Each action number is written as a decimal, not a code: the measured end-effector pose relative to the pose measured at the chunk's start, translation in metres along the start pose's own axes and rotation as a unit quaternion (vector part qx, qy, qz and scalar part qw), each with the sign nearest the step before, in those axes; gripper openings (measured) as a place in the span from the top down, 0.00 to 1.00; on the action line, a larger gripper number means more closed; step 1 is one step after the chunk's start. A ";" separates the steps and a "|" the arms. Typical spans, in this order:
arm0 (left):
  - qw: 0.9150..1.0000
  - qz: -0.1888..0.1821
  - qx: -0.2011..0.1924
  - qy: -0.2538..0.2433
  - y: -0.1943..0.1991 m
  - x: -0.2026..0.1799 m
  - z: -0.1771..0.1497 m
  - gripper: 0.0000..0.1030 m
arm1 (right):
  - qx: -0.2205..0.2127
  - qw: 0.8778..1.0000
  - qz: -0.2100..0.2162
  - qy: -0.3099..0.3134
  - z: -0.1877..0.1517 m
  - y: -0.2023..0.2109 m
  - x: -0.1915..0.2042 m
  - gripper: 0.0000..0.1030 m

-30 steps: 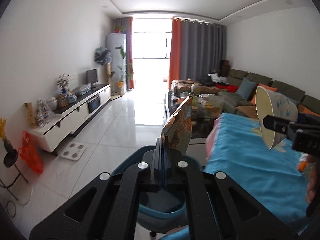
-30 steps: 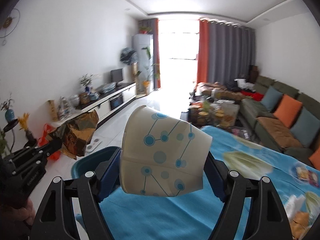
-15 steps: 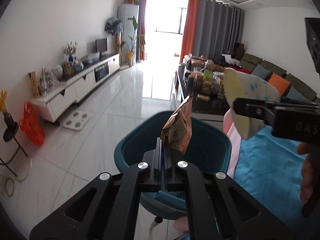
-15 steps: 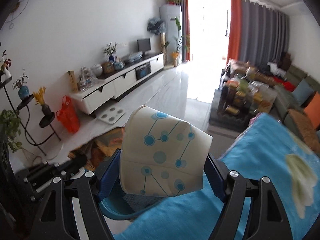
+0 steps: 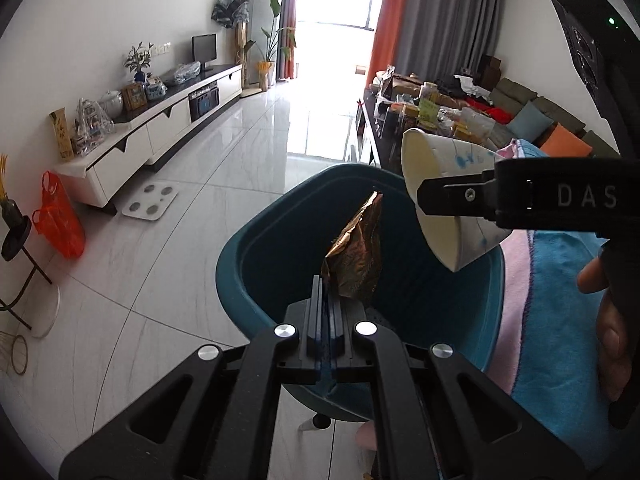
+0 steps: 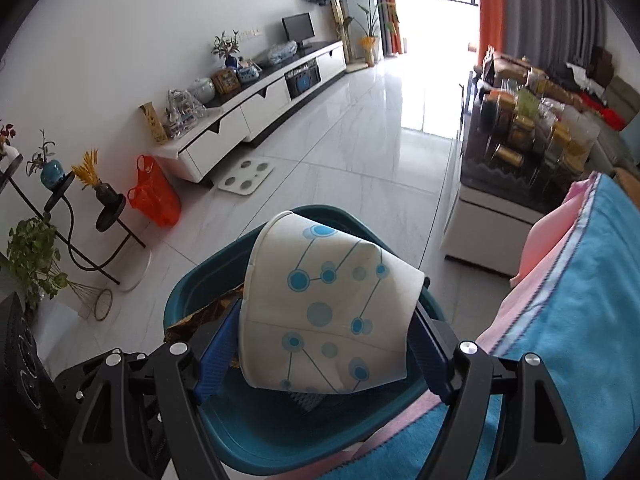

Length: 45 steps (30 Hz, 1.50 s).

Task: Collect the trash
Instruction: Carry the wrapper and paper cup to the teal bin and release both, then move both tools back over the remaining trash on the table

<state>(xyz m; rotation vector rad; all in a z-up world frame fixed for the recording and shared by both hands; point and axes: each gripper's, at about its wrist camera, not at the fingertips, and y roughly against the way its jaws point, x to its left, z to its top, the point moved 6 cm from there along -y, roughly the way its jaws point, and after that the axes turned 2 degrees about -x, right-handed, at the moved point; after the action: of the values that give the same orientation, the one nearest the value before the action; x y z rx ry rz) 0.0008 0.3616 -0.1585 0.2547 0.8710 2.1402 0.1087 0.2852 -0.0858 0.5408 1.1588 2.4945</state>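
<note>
Over the teal plastic bin (image 5: 256, 252), our left gripper (image 5: 326, 284) pinches a crinkled gold foil wrapper (image 5: 356, 256); our right gripper (image 6: 328, 324) clamps a squashed white paper cup with blue dots (image 6: 328, 304).

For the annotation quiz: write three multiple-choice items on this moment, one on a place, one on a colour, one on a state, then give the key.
1. Where is the paper cup in relation to the bin?
A. Above the bin's opening
B. Lying on the floor
C. Standing on the TV cabinet

2. What colour is the bin?
A. Red
B. Teal
C. White

3. How does the left gripper stand?
A. Wide open, holding nothing
B. Shut on the foil wrapper
C. Shut on the paper cup

Key: 1 A, the right wrist view shows the cup held over the bin's mouth by the right gripper. 2 B, its wall and rim are dark blue-green in both views. 3 B, its pads are pressed together on the wrapper's lower edge.
</note>
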 end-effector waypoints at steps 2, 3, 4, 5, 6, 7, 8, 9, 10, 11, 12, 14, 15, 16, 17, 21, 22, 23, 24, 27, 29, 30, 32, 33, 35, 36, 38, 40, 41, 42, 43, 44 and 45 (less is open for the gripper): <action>1.000 0.001 0.003 0.005 -0.008 0.003 0.001 0.95 | 0.006 1.000 0.001 -0.001 0.000 -0.003 0.000 0.26; 1.000 0.000 0.003 0.006 -0.009 0.003 0.002 0.95 | 0.012 1.000 0.006 -0.004 0.000 -0.006 0.001 0.26; 1.000 0.000 0.002 0.007 -0.012 0.005 0.003 0.94 | 0.015 1.000 0.008 -0.009 0.000 -0.008 0.001 0.26; 1.000 0.000 0.000 0.008 -0.012 0.006 0.004 0.93 | 0.016 1.000 0.010 -0.010 0.001 -0.009 0.001 0.26; 1.000 0.000 0.000 0.009 -0.009 0.009 0.005 0.91 | 0.017 1.000 0.012 -0.013 0.001 -0.010 0.000 0.25; 1.000 -0.001 0.001 0.012 -0.007 0.009 0.004 0.88 | 0.020 1.000 0.016 -0.018 0.001 -0.010 0.000 0.24; 1.000 -0.001 0.000 0.014 -0.005 0.012 0.004 0.85 | 0.020 0.999 0.019 -0.021 0.001 -0.011 -0.001 0.20; 1.000 0.000 -0.002 0.016 -0.002 0.012 0.002 0.80 | 0.021 0.999 0.023 -0.027 0.001 -0.011 -0.002 0.18; 1.000 0.001 -0.004 0.019 -0.001 0.013 0.003 0.76 | 0.022 0.999 0.025 -0.030 0.001 -0.011 -0.003 0.16; 1.000 0.002 -0.005 0.022 -0.001 0.015 0.004 0.67 | 0.023 0.999 0.029 -0.036 0.001 -0.011 -0.004 0.14; 1.000 0.005 -0.008 0.023 0.002 0.016 0.005 0.67 | 0.020 0.999 0.030 -0.040 0.001 -0.010 -0.006 0.14; 1.000 0.011 -0.018 0.020 0.009 0.018 0.009 0.64 | 0.018 0.998 0.032 -0.048 0.000 -0.008 -0.008 0.14; 0.999 0.015 -0.021 0.020 0.013 0.020 0.011 0.61 | 0.015 0.998 0.031 -0.052 0.000 -0.006 -0.011 0.14; 0.999 0.017 -0.026 0.022 0.017 0.023 0.013 0.61 | 0.009 0.998 0.032 -0.055 0.000 -0.002 -0.013 0.14; 0.999 0.020 -0.030 0.023 0.022 0.025 0.015 0.58 | 0.005 0.998 0.032 -0.056 -0.001 0.002 -0.014 0.14; 0.997 0.036 -0.059 0.022 0.049 0.029 0.027 0.39 | -0.040 0.997 0.026 -0.055 -0.003 0.034 -0.022 0.10; 0.996 0.040 -0.071 0.020 0.058 0.029 0.032 0.35 | -0.053 0.997 0.022 -0.052 -0.005 0.045 -0.024 0.08; 0.995 0.045 -0.086 0.019 0.068 0.029 0.037 0.28 | -0.069 0.996 0.018 -0.049 -0.008 0.056 -0.025 0.07; 0.994 0.047 -0.099 0.020 0.078 0.029 0.043 0.24 | -0.078 0.996 0.016 -0.048 -0.010 0.063 -0.028 0.07; 0.990 0.048 -0.133 0.021 0.105 0.020 0.058 0.09 | -0.111 0.993 0.002 -0.046 -0.022 0.091 -0.038 0.07; 0.987 0.039 -0.154 0.017 0.121 0.011 0.068 0.07 | -0.132 0.990 -0.012 -0.042 -0.033 0.109 -0.044 0.07; 0.985 0.037 -0.166 0.011 0.130 0.003 0.073 0.05 | -0.142 0.989 -0.020 -0.041 -0.039 0.118 -0.047 0.07; 0.982 0.027 -0.185 0.001 0.146 -0.014 0.079 0.05 | -0.161 0.986 -0.035 -0.033 -0.049 0.135 -0.051 0.07; 0.982 0.022 -0.189 -0.003 0.152 -0.022 0.080 0.05 | -0.169 0.984 -0.040 -0.031 -0.055 0.143 -0.053 0.07; 0.979 0.007 -0.203 -0.012 0.167 -0.042 0.085 0.05 | -0.187 0.981 -0.050 -0.029 -0.068 0.161 -0.059 0.07; 0.978 -0.001 -0.208 -0.015 0.173 -0.052 0.086 0.05 | -0.197 0.979 -0.054 -0.027 -0.075 0.170 -0.062 0.07; 0.975 -0.020 -0.220 -0.023 0.186 -0.073 0.088 0.05 | -0.214 0.974 -0.069 -0.025 -0.088 0.188 -0.068 0.07; 0.972 -0.043 -0.228 -0.035 0.198 -0.097 0.087 0.05 | -0.228 0.970 -0.084 -0.026 -0.103 0.204 -0.076 0.07; 0.971 -0.051 -0.232 -0.040 0.202 -0.108 0.086 0.05 | -0.233 0.968 -0.091 -0.027 -0.108 0.210 -0.078 0.07; 0.969 -0.062 -0.235 -0.047 0.206 -0.121 0.084 0.05 | -0.239 0.966 -0.096 -0.029 -0.115 0.216 -0.082 0.07; 0.967 -0.078 -0.236 -0.057 0.212 -0.136 0.082 0.05 | -0.245 0.963 -0.108 -0.032 -0.124 0.225 -0.087 0.07; 0.966 -0.087 -0.237 -0.062 0.215 -0.150 0.078 0.05 | -0.248 0.961 -0.116 -0.033 -0.130 0.230 -0.090 0.07; 0.963 -0.104 -0.238 -0.070 0.219 -0.166 0.074 0.05 | -0.251 0.959 -0.123 -0.036 -0.139 0.236 -0.094 0.07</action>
<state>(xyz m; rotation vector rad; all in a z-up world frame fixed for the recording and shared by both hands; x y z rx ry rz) 0.0117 0.1777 0.0586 0.0610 0.2697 2.0337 0.0923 0.0080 -0.0028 0.3168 0.4915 2.3948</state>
